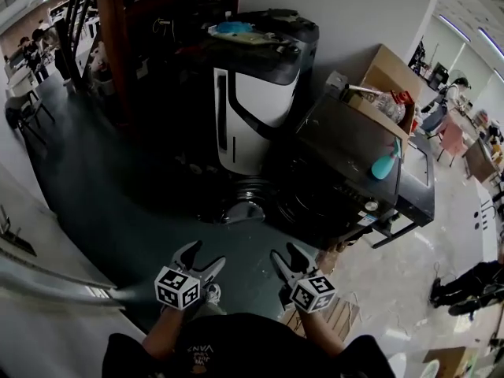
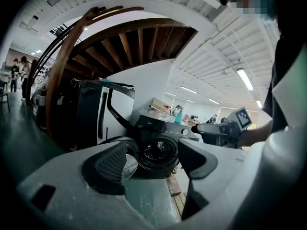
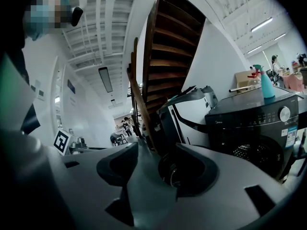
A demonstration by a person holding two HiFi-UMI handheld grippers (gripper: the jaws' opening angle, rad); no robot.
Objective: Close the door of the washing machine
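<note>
Bare dark floor [image 1: 150,211] runs from both claws to the washing machine [image 1: 354,156] — an open lane, nothing lying on it. The open door [image 1: 242,211] sticks out low at the washer's left, ahead of the left claw [image 1: 203,254]. A white-and-black unit [image 1: 252,109] stands just behind the door and walls that side. Wooden slats [image 1: 337,313] lie on the floor beside the right claw [image 1: 285,252]. The wooden staircase [image 1: 110,46] is well off left.

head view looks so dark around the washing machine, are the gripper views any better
Head view: the washing machine is underexposed, fisheye bends straight lines. Left gripper view: machine better lit, left claw large and soft. Right gripper view: bright ceiling lamps, machine front dim.
</note>
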